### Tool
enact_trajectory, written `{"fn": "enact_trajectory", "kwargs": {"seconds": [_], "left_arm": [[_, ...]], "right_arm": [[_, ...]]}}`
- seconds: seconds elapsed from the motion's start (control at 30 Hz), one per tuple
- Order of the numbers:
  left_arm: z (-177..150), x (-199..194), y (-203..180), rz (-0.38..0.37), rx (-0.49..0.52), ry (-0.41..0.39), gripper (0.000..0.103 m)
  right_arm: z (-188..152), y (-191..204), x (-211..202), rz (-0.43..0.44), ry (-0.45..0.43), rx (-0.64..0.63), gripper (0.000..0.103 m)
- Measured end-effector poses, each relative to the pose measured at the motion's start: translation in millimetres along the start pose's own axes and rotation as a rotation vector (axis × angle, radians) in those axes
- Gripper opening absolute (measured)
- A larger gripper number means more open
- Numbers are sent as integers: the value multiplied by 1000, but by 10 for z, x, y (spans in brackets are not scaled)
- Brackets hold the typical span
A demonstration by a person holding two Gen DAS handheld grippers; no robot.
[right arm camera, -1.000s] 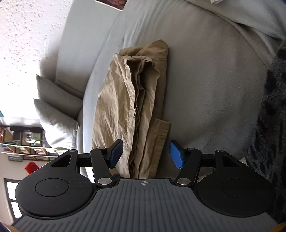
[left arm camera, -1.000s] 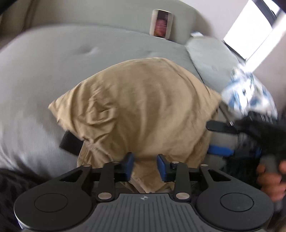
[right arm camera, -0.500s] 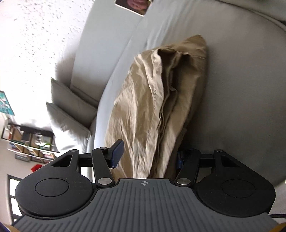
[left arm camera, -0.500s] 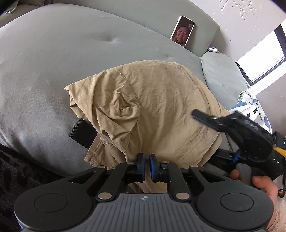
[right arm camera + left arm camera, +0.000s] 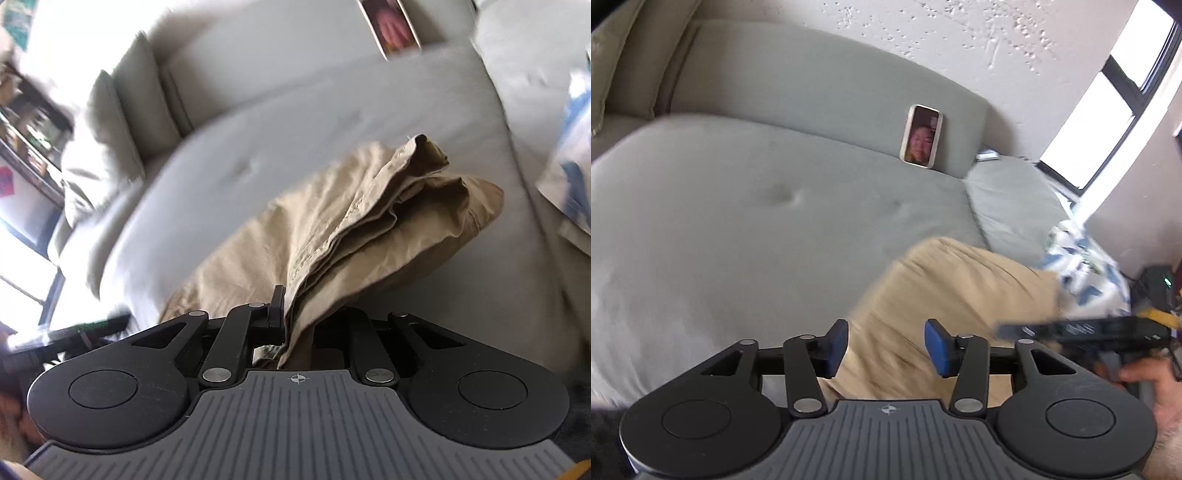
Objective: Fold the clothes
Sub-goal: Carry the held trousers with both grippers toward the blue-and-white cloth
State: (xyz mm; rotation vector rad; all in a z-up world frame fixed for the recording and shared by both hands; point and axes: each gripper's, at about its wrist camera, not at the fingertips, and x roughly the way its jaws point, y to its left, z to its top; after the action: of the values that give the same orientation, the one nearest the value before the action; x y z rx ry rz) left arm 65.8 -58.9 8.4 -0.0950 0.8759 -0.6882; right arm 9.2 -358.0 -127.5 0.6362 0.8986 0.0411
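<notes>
Folded tan trousers (image 5: 945, 295) lie on a grey sofa seat (image 5: 738, 229). In the left wrist view my left gripper (image 5: 885, 349) is open, with its blue pads on either side of the trousers' near edge, not pinching. The right gripper (image 5: 1082, 330) shows blurred at the right of that view, held by a hand. In the right wrist view my right gripper (image 5: 295, 325) is shut on the near edge of the tan trousers (image 5: 362, 229), whose folded layers bunch up and lift off the sofa seat (image 5: 295, 122).
A phone (image 5: 921, 136) leans upright against the sofa back. A blue and white patterned cloth (image 5: 1078, 266) lies at the right end of the sofa. Beige cushions (image 5: 110, 125) stand at the far left. A window (image 5: 1108, 110) is at the right.
My left gripper has opened and let go of the trousers, and its view has swung up. My right gripper has shut on the trousers' edge and lifted them.
</notes>
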Motion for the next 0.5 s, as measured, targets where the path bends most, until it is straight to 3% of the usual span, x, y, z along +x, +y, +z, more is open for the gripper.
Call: {"fn": "enact_trajectory", "kwargs": {"seconds": [0.1, 0.23, 0.37, 0.43, 0.5], "left_arm": [[147, 338, 42, -10, -8, 61, 67], [195, 814, 36, -80, 5, 212, 68], [131, 1148, -6, -117, 19, 338, 69], [74, 1177, -69, -123, 38, 343, 64], [7, 1104, -205, -102, 96, 308, 44]], "right_arm": [[6, -327, 53, 26, 42, 140, 21], [-142, -519, 117, 67, 7, 239, 26], [-184, -533, 112, 79, -19, 233, 26], [-190, -542, 130, 83, -21, 244, 26], [-219, -564, 129, 81, -28, 254, 25]]}}
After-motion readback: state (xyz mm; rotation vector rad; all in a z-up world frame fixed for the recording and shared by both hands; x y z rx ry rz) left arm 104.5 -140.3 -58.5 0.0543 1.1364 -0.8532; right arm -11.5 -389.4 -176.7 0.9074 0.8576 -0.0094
